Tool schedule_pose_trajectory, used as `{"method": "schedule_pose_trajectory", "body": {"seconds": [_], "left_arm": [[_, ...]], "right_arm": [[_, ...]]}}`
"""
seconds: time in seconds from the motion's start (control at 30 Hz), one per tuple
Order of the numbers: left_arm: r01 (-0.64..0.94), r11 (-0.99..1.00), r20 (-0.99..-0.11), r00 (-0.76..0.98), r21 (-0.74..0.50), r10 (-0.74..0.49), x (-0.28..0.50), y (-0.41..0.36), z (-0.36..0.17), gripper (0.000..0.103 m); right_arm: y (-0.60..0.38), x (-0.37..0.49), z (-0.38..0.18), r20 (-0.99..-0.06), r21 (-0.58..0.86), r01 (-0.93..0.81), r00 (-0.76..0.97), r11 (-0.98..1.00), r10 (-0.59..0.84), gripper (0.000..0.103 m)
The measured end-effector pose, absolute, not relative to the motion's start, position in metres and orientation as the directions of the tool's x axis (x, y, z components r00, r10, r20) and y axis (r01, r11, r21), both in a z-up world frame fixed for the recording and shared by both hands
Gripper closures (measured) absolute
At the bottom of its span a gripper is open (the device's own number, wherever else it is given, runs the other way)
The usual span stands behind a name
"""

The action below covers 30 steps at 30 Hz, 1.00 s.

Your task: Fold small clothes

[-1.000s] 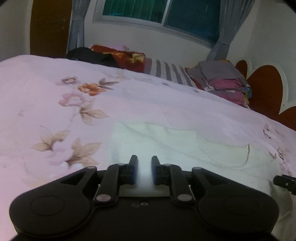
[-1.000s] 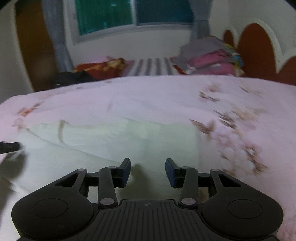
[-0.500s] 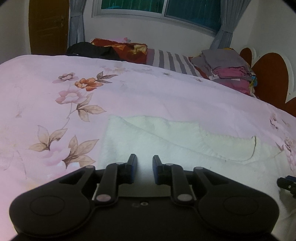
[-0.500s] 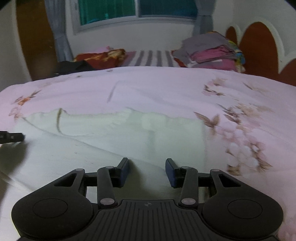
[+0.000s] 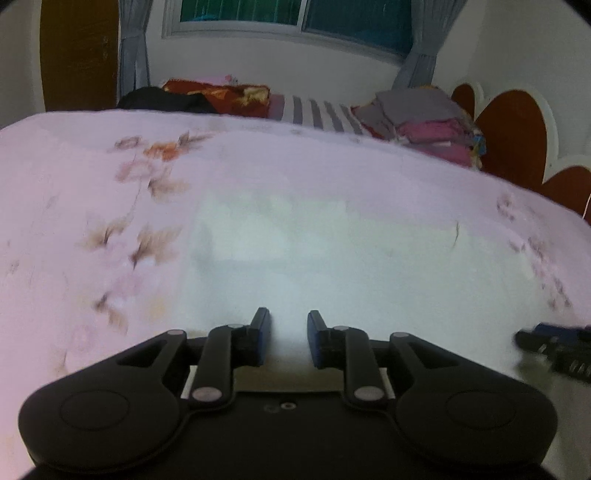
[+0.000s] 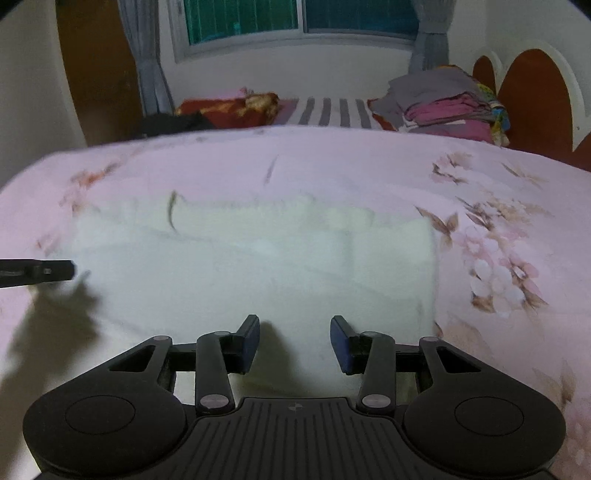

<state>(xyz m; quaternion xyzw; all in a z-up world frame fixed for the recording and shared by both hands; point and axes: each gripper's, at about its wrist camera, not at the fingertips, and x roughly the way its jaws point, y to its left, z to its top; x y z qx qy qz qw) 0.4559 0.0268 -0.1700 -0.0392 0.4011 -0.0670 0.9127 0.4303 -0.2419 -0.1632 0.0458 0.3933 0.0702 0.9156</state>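
The cloth (image 6: 258, 266), pale cream and fleecy, lies flat on the bed (image 6: 258, 166) dead centre in both views, w/ its far edge doubled over into a narrow band at 12 o'clock. In the right view its right edge runs straight down at about 2 o'clock; in the left view its left edge sits at 10 o'clock beside the flower print. I can't tell what garment it is, too blurred.

My left gripper (image 5: 288, 338) hangs over the near hem at 6 o'clock, jaws narrow but opening, nothing pinched btwn them that I can see; cloth shows in the gap only as what lies beneath. The right gripper (image 6: 294, 343) is over the near hem too, jaws moderately apart and empty. In the left view its tip shows at 3 o'clock; in the right view the left's tip shows at 9 o'clock, above the cloth's left edge.

I'd judge one fold is laid and I'm btwn grasps, lining up for the next fold. Next move, as I read it: drop both sets of jaws onto the near hem, one per corner, pinch only the top layers, then lift and carry toward 12 o'clock w/o dragging the folded band askew.

Further out: a stack of folded clothes (image 6: 454, 107) at 1 o'clock by the headboard (image 6: 535, 99), a striped pillow (image 6: 332, 110) at 12, window (image 6: 295, 18) and curtains beyond.
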Motion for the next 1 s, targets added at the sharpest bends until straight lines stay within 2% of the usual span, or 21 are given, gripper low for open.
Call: {"method": "schedule_pose_trajectory", "body": {"seconds": [0.13,0.27,0.43,0.63,0.83,1.0], "left_arm": [[0.086,0.991,-0.723,0.678,-0.105,-0.135,0.451,0.03,-0.169,0.081],[0.085,0.989,-0.717,0.682,-0.121,-0.146,0.438,0.029,-0.153,0.081],[0.124,0.986,-0.728,0.666,-0.11,-0.165,0.406,0.023,-0.141,0.079],[0.129,0.986,-0.748,0.643,-0.11,-0.167,0.366,0.024,-0.137,0.079],[0.145,0.984,-0.758,0.629,-0.104,-0.173,0.326,0.032,-0.134,0.067],[0.198,0.975,-0.762,0.616,-0.097,-0.201,0.298,0.037,-0.137,0.067]], "right_arm": [[-0.265,0.42,-0.169,-0.72,0.163,-0.034,0.679,0.986,0.143,0.061],[-0.268,0.408,-0.159,-0.713,0.157,-0.049,0.686,0.986,0.147,0.061],[-0.262,0.38,-0.141,-0.681,0.204,-0.136,0.692,0.97,0.24,0.061],[-0.247,0.345,-0.139,-0.688,0.237,-0.224,0.648,0.945,0.326,0.061],[-0.236,0.297,-0.128,-0.683,0.23,-0.238,0.651,0.944,0.331,0.061],[-0.231,0.257,-0.125,-0.689,0.225,-0.201,0.659,0.953,0.302,0.061]]}}
